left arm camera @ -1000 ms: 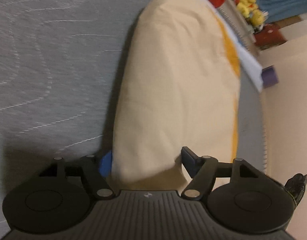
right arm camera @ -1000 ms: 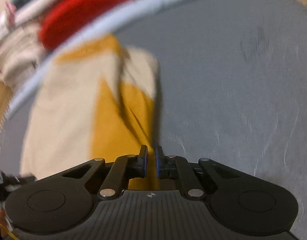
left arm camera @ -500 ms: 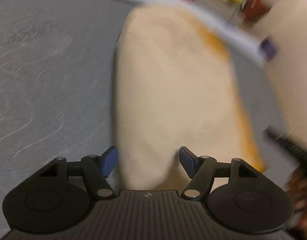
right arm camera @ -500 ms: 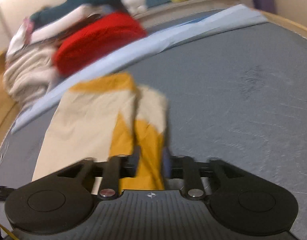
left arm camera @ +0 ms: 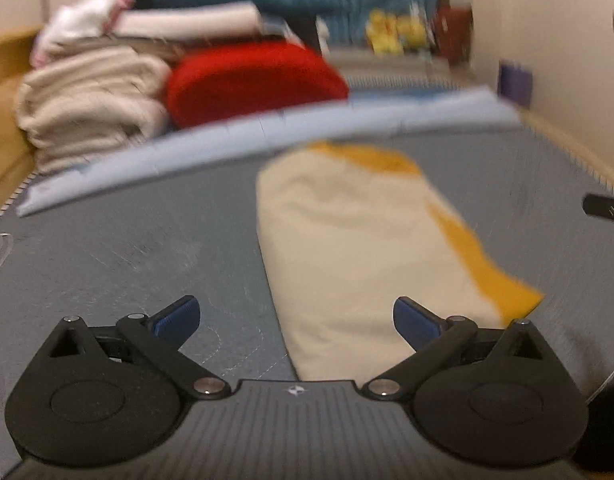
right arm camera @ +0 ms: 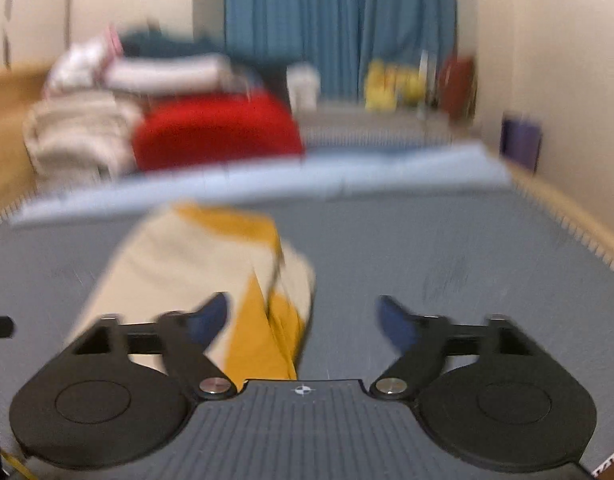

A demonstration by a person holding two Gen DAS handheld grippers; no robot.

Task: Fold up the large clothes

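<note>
While the cream and mustard garment [left arm camera: 359, 248] is lying folded into a long strip on the grey bed [left arm camera: 127, 240], both grippers are letting go, so this fold looks finished. Beyond the fingers, the stacked laundry [left arm camera: 91, 104] is now coming into view, where earlier the cloth filled both views. The right gripper [right arm camera: 303, 320], nearly closed a second ago, is opening wide with nothing gripped; the left gripper [left arm camera: 297, 318] is spreading too, empty.

— Where does the folded garment [left arm camera: 347, 248] lie?
— On the mattress [left arm camera: 127, 248], before the folded sheet [left arm camera: 267, 136].
— And behind the sheet?
— The pile of clothes [left arm camera: 91, 96], at the left.
</note>
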